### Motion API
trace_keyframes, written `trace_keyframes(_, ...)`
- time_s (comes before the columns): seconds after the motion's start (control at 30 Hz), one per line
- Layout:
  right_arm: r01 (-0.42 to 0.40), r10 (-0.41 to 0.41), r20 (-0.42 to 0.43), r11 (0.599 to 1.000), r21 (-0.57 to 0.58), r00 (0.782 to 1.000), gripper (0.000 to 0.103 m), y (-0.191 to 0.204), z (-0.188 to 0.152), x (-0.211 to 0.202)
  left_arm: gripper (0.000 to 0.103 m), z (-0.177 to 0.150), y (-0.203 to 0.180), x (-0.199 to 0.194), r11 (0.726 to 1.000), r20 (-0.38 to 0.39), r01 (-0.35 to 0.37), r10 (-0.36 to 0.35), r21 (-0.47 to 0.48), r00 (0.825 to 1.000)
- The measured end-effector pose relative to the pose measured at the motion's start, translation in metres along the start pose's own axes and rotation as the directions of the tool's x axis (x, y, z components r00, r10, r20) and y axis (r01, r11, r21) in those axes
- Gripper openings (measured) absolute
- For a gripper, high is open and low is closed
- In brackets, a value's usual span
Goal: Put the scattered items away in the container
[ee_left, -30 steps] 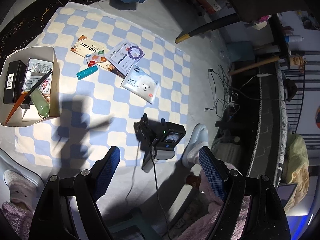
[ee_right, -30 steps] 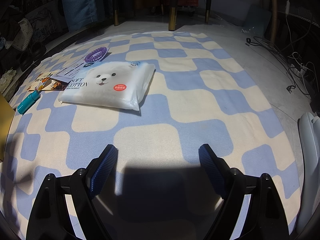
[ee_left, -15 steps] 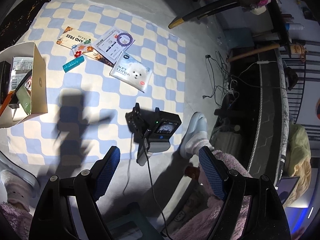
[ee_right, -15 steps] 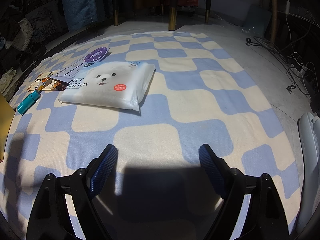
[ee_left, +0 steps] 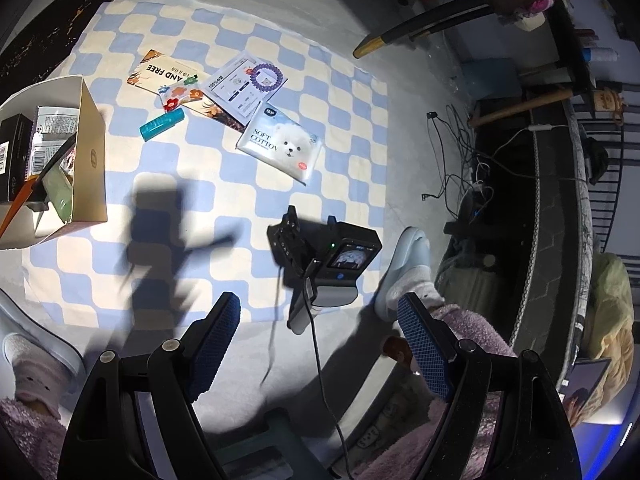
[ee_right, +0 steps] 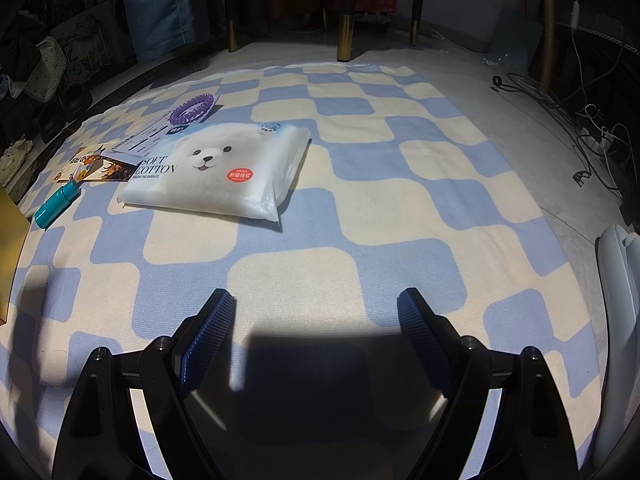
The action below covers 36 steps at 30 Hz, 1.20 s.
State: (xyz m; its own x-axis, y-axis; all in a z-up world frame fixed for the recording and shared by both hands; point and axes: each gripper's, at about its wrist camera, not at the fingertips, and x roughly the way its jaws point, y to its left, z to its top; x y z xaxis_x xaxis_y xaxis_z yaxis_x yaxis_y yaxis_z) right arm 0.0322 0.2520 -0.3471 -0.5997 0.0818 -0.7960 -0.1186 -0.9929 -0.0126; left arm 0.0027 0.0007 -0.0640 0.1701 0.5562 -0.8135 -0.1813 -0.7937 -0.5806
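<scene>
Hovering high, left gripper (ee_left: 318, 334) spread, empty; right gripper (ee_right: 316, 328) spread, empty, low near cotton pack (ee_right: 224, 170); box (ee_left: 86, 152) left.

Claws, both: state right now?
Left claw: open, empty, held high above the mat.
Right claw: open, empty, low over the mat.

Blue-and-cream checkered mat (ee_left: 224, 184) spread flat on the pale floor (ee_left: 416, 128). Lying on the mat: an open cardboard box (ee_left: 90, 148) at its left edge; a teal tube (ee_left: 162, 123); a floral card (ee_left: 168, 80); a white leaflet (ee_left: 240, 92) bearing a purple hair tie (ee_left: 269, 78); a bear-print cotton pack (ee_right: 216, 172), overlapping the leaflet's corner.
</scene>
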Motion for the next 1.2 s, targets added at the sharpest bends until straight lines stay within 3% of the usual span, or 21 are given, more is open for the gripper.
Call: trace_keyframes(1.2, 0.000, 0.000, 0.000, 1.000, 0.000, 1.000, 0.085, -0.001, -0.001, 0.001, 0.080, 0.000, 0.005, -0.005, 0.998, 0.007, 0.047, -0.047, -0.032, 0.999)
